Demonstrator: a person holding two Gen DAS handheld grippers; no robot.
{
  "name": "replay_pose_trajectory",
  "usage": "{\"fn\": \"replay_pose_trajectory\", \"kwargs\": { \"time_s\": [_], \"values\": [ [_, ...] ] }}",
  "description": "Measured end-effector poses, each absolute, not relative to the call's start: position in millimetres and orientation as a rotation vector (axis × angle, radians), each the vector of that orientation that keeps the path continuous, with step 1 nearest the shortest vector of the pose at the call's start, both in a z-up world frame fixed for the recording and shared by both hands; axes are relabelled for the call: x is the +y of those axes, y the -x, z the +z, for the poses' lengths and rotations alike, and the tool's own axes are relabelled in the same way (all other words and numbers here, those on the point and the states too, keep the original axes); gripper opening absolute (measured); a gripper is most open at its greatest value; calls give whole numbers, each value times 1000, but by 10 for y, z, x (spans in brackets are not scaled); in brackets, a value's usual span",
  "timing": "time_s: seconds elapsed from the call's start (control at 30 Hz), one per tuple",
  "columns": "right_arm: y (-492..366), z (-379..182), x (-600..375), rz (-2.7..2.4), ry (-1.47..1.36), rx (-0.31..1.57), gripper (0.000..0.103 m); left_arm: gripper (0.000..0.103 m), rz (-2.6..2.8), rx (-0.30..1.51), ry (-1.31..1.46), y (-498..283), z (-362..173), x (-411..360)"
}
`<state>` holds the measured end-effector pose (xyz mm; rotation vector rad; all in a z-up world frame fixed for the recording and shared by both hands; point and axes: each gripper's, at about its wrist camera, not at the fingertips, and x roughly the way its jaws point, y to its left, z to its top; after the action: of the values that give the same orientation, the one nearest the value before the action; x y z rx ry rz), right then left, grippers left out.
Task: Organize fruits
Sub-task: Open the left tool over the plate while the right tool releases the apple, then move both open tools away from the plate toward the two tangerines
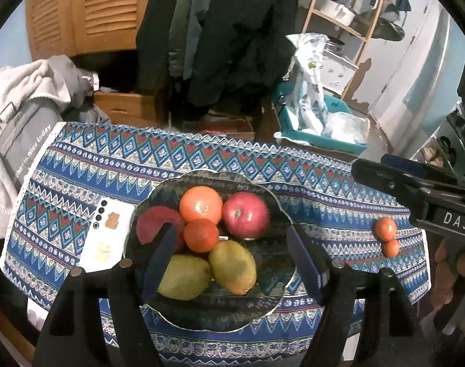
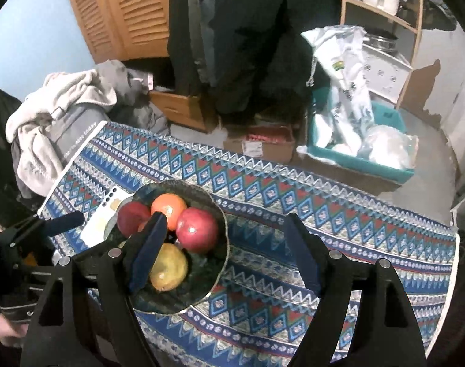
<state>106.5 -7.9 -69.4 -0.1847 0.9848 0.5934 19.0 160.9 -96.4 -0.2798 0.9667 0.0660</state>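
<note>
Left gripper (image 1: 232, 253) and right gripper (image 2: 226, 250), jaws parted and empty: the fruit bowl (image 1: 264, 301) lies below and between the left jaws, beside the right's left jaw.

Patterned tablecloth (image 1: 201, 156) carries fruit plate (image 1: 281, 211), phone (image 1: 110, 238), two tangerines (image 1: 385, 229).

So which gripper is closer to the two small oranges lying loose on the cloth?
Right. The right gripper hangs beside and above the two small oranges, toward the cloth's right end. The left gripper is open over the fruit bowl, further away.
</note>
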Motion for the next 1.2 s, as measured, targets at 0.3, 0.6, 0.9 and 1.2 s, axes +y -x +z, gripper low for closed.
{"fn": "replay_pose_trajectory", "kwargs": {
  "time_s": [0.3,0.6,0.9,1.2],
  "values": [
    [-944,-501,-340,585,186,940,84,79,29,939,231,-163,-795,1374],
    [-864,-372,-672,565,173,910,84,80,-15,913,200,-158,-635,1133],
    [-815,-315,-1127,509,155,892,85,81,-64,909,164,-184,-558,840],
    [-791,-286,-1606,434,140,887,85,81,-121,911,112,-218,-491,461]
  ]
}}
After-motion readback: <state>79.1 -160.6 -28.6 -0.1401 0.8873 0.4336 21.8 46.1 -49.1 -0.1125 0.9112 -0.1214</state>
